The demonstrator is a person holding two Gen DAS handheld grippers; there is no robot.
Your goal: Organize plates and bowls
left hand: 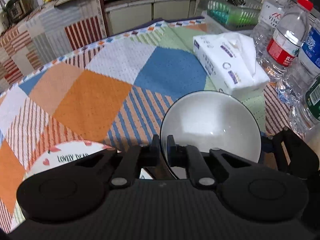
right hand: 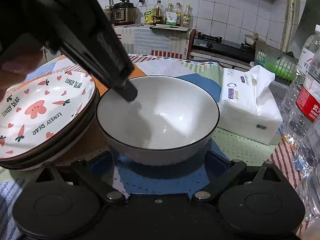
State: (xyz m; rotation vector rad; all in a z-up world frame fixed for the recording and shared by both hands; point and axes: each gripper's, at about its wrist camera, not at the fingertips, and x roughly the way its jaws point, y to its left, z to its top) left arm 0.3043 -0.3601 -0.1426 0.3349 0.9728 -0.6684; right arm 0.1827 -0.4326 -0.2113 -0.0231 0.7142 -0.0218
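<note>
A white bowl (right hand: 160, 120) with a thin dark rim rests on the patterned tablecloth; it also shows in the left wrist view (left hand: 212, 124). My left gripper (left hand: 162, 146) is shut on the bowl's left rim, one finger inside and one outside; it shows in the right wrist view (right hand: 130, 93). A stack of "Lovely Bear" plates (right hand: 42, 112) with carrots and hearts stands left of the bowl, touching it, and its edge shows in the left wrist view (left hand: 66, 158). My right gripper (right hand: 160, 166) is open, fingers spread wide just in front of the bowl, holding nothing.
A white tissue pack (right hand: 250, 104) lies right of the bowl, also in the left wrist view (left hand: 230, 60). Several water bottles (left hand: 286, 40) stand at the right edge. A green basket (left hand: 230, 14) is behind them. Kitchen counter with cooker (right hand: 122, 12) lies beyond.
</note>
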